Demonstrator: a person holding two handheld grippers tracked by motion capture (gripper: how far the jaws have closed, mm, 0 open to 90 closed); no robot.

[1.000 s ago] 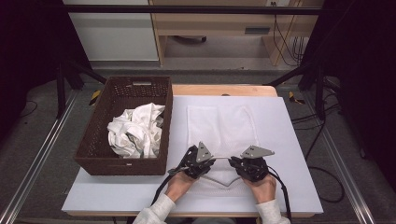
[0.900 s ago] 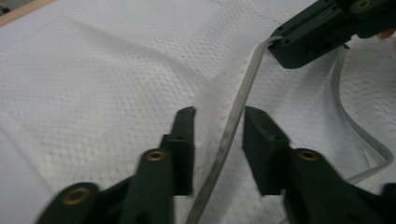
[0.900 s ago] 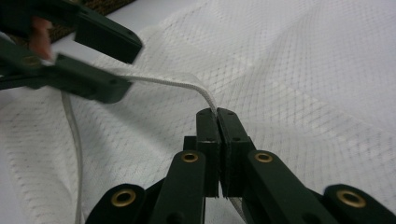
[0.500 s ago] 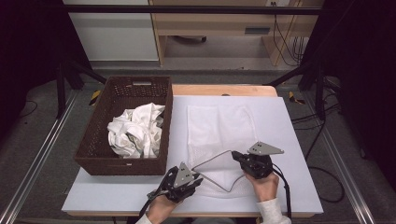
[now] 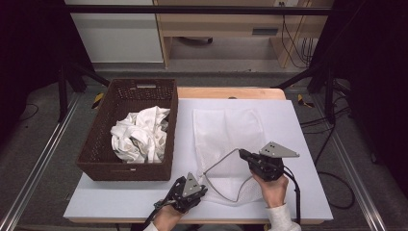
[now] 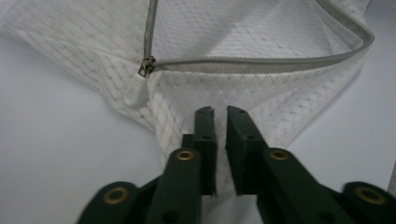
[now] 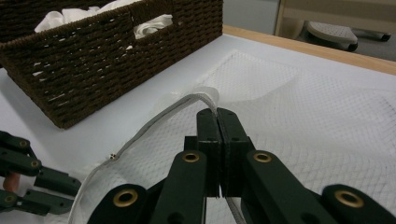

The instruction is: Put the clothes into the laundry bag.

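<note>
A person works at a white table (image 5: 120,202) with a gripper in each hand, opening a white mesh laundry bag (image 5: 228,130) that lies flat at the table's middle, just right of a brown wicker basket (image 5: 96,159) holding crumpled white clothes (image 5: 138,134). The right gripper (image 5: 242,154) has its jaws closed on the bag's upper zipper edge and holds it lifted off the table, so the grey zipper (image 6: 261,64) arcs open. The left gripper (image 5: 203,182), low at the bag's near left corner, has its jaws narrow with only a slim gap, and they have just been opening slightly; mesh lies between or under the tips, but I cannot tell whether they pinch it. The zipper pull (image 6: 135,91) rests near that corner. The step in hand seems to be spreading the bag's mouth. Next, the left gripper likely needs a firm hold on the lower edge, pulling away from the right so the opening gapes enough for clothes.
</note>
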